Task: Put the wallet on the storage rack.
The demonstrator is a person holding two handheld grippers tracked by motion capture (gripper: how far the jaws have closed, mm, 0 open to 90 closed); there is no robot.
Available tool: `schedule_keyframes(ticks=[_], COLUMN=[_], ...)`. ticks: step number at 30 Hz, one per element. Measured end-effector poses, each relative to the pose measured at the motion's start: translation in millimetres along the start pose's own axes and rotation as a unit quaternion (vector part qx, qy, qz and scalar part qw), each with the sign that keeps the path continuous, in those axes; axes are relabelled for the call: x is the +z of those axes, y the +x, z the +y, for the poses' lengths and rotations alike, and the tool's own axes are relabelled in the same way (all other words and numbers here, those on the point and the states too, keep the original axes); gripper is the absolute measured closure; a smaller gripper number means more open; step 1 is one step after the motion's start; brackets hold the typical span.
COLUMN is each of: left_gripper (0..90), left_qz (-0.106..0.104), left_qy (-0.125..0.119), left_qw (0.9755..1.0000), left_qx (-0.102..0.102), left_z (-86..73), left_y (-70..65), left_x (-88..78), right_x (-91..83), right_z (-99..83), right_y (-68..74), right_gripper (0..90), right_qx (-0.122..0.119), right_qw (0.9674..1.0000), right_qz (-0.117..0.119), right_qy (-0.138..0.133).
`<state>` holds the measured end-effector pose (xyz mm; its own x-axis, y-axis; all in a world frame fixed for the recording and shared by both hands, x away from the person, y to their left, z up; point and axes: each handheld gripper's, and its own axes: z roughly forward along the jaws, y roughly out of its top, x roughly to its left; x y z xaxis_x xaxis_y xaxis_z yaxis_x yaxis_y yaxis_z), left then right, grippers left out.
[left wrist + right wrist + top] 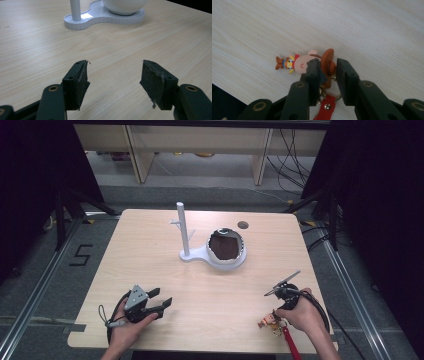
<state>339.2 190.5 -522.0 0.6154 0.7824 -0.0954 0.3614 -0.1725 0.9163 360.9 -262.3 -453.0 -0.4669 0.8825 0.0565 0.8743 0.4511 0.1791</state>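
One table [165, 270] carries everything, and I order my findings from it downward. At its far middle stands a white stand [200, 254] with an upright peg post [182, 227] and a bowl [226, 249], well apart from both hands; I judge the peg is meant for hanging. My left gripper [162, 301] rests low near the front edge, jaws spread on nothing, apparently kept clear in reserve. My right gripper [328, 72] points down at the front right edge, jaws narrowed about the hat of a cowboy keychain [308, 63] lying flat; whether the pads press it I cannot tell. Its red strap [324, 111] trails toward me.
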Motion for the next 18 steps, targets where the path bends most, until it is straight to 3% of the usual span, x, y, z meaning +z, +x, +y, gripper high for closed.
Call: schedule_keyframes(ticks=[1,8,9,13,14,18], left_gripper=[37.2,37.2,37.3,37.2,37.2,37.3], left_qz=[0.000,0.000,0.000,0.000,0.000,0.000], left_qy=[0.000,-0.001,-0.001,-0.001,-0.001,-0.001], left_qw=[1.0000,1.0000,1.0000,1.0000,1.0000,1.0000], left_qx=[0.000,0.000,0.000,0.000,0.000,0.002], left_z=[0.0,0.0,-0.1,-0.1,-0.1,0.0], left_y=[0.0,0.0,-0.1,0.0,-0.1,-0.3], left_x=[0.0,0.0,-0.1,-0.1,-0.1,0.2], right_x=[0.2,-0.2,0.1,-1.5,-2.8,-7.2], right_z=[0.1,-0.1,0.4,1.0,1.6,3.5], right_y=[-0.8,3.5,2.0,3.4,3.0,3.7], right_gripper=[74.4,76.0,76.2,76.7,84.5,85.4], right_qx=[-0.007,0.009,-0.008,-0.004,-0.006,-0.004], right_qw=[1.0000,1.0000,0.9999,1.0000,1.0000,0.9998], right_qz=[0.002,0.002,-0.003,-0.004,-0.003,-0.008], right_qy=[-0.001,0.000,-0.007,-0.004,-0.007,-0.017])
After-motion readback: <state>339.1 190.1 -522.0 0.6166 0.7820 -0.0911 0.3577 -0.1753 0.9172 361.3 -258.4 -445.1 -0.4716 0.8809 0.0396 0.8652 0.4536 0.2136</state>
